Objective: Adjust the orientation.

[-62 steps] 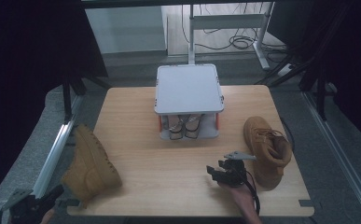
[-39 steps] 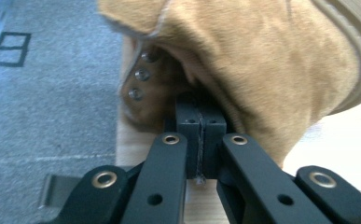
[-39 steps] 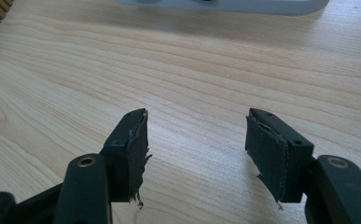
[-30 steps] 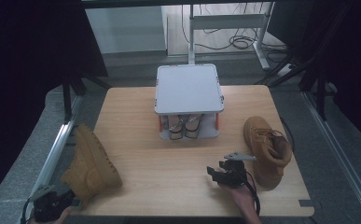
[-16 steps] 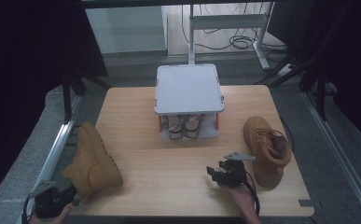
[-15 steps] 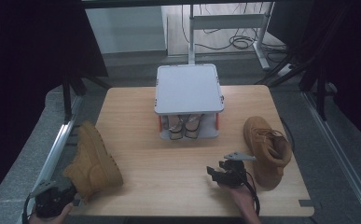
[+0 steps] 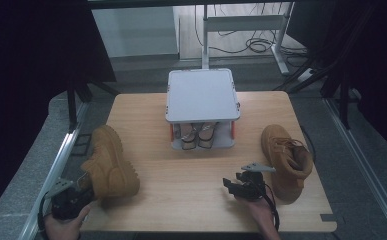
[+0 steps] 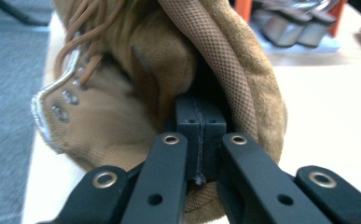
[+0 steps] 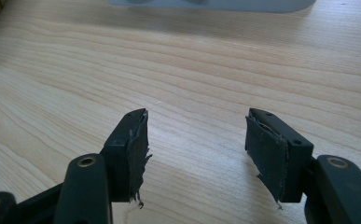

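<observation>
Clamping the padded collar of a tan boot [image 7: 106, 165], the left gripper [image 8: 199, 140] has its jaws pressed together at the table's [image 7: 191, 165] near left corner, where the boot sits by the left edge. Over bare wood near the front edge, the right gripper [image 9: 194, 140] hangs with jaws wide apart, holding nothing, just beside a second boot [image 7: 286, 155] by the right edge.

The high view looks forward and down from above the near edge of the table [image 7: 201, 165]. The left gripper view sits very close to the left boot [image 8: 169, 70], at table height. The right gripper view looks low across the wood toward the grey rack [image 9: 215, 4], which all three views share.
</observation>
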A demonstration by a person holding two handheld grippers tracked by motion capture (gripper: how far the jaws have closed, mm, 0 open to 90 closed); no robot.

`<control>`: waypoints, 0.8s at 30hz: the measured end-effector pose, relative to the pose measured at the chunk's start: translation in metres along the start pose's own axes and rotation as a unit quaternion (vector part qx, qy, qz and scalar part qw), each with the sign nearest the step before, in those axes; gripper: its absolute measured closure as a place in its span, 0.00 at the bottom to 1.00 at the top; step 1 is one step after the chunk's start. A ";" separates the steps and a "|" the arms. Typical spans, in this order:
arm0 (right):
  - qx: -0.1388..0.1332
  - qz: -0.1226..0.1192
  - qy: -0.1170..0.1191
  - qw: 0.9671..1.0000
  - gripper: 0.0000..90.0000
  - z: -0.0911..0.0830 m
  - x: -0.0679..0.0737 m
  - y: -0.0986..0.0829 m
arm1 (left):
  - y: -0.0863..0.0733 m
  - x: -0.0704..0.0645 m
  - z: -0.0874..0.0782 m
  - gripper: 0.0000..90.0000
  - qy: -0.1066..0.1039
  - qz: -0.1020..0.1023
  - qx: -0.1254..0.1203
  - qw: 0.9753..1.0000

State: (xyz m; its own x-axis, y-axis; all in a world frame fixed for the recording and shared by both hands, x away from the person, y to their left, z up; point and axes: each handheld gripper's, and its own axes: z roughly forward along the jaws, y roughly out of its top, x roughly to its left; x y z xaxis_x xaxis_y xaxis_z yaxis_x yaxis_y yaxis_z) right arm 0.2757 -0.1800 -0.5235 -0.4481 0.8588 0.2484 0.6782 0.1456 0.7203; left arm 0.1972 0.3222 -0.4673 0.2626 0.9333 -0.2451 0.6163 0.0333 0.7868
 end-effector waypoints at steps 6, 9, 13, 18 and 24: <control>0.000 0.004 -0.001 1.000 0.44 0.000 -0.003 0.000 | 0.032 -0.031 0.026 1.00 -0.015 0.020 -0.004 1.000; -0.003 0.006 0.001 1.000 0.44 -0.001 -0.003 0.000 | 0.051 -0.053 0.043 1.00 -0.031 0.040 -0.013 0.999; -0.005 0.012 0.000 1.000 0.44 -0.003 -0.006 0.000 | 0.070 -0.075 0.059 1.00 -0.030 0.063 -0.008 0.998; -0.009 0.015 0.001 1.000 0.44 -0.006 -0.008 -0.001 | 0.069 -0.074 0.059 1.00 -0.034 0.054 -0.011 0.998; -0.010 0.017 -0.001 1.000 0.44 -0.006 -0.009 -0.001 | 0.066 -0.073 0.050 1.00 -0.038 0.053 -0.019 0.998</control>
State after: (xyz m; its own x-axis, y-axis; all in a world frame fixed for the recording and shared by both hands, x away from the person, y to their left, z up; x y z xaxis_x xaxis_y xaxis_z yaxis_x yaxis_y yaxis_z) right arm 0.2754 -0.1905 -0.5224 -0.4236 0.8644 0.2709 0.6813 0.1069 0.7241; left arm 0.2561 0.2387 -0.4257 0.3813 0.9025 -0.2002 0.5532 -0.0493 0.8316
